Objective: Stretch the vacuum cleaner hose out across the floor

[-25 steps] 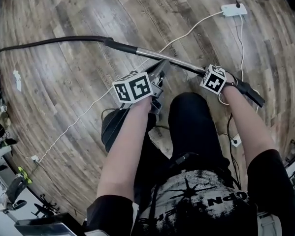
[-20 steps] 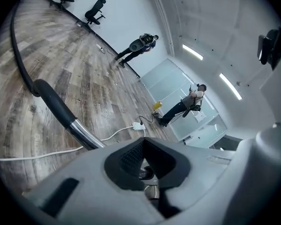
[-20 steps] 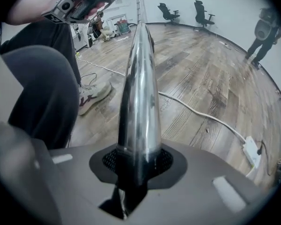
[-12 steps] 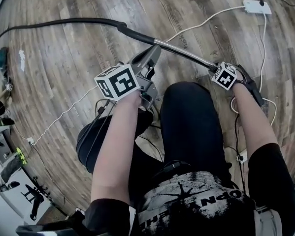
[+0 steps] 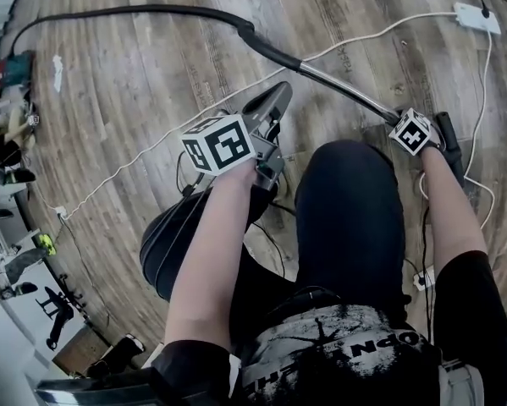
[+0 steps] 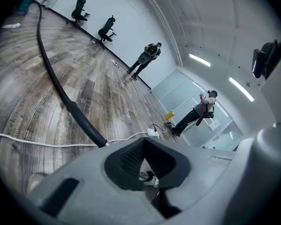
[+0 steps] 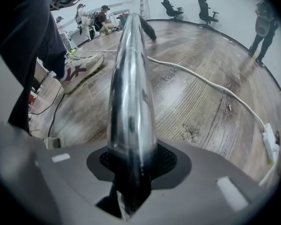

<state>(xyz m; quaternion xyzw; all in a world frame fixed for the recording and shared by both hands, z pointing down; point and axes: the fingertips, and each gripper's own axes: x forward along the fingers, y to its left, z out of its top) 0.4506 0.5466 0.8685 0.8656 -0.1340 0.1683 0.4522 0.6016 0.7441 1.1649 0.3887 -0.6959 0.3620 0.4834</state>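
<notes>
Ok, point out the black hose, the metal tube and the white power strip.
black hose [image 5: 151, 8]: head view, mid-length on the floor.
metal tube [image 7: 131, 102]: right gripper view, shiny middle.
power strip [image 5: 477, 18]: head view, white casing.

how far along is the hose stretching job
Done: the black hose already runs in a long curve across the floor. In hand: the right gripper has the metal tube between its jaws, which have just been opening. Left: probably only releasing it; the left gripper is shut, empty.
</notes>
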